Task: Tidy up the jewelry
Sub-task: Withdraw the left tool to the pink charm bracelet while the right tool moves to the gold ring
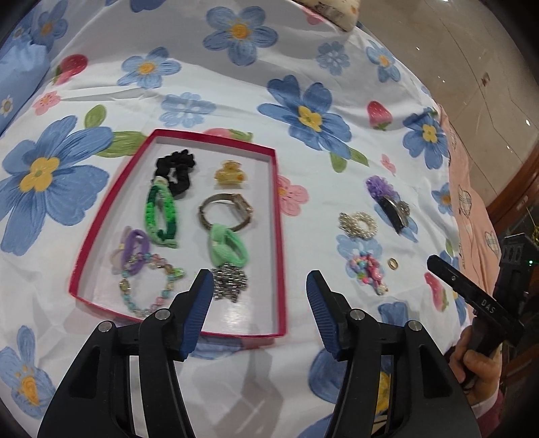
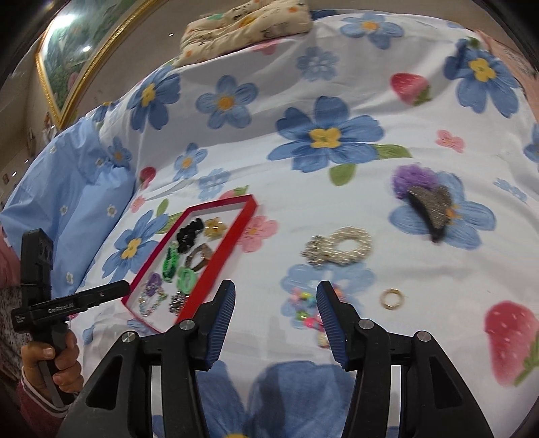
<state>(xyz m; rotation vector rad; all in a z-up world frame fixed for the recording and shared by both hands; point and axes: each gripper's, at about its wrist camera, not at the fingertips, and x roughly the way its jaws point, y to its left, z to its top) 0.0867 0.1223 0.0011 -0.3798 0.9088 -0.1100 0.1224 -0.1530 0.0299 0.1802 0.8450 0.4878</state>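
Note:
A red-rimmed box [image 1: 278,236] [image 2: 219,246] lies on the flowered bedsheet and holds several hair ties, bracelets, a watch and a yellow claw clip. My left gripper [image 1: 258,286] is open and empty above the box's near right corner. Loose on the sheet to the right lie a colourful bead bracelet [image 1: 367,269] [image 2: 305,308], a gold ring [image 1: 392,263] [image 2: 392,298], a pearl scrunchie [image 1: 357,224] [image 2: 340,251], a purple scrunchie [image 2: 409,177] and a dark glitter clip [image 1: 394,210] [image 2: 433,209]. My right gripper [image 2: 275,300] is open and empty just over the bead bracelet.
A light blue pillow [image 2: 64,188] lies left of the box. A cream patterned cushion [image 2: 242,25] sits at the bed's far end. A pink cloth [image 1: 471,215] and the tiled floor [image 1: 471,67] lie beyond the bed's right edge.

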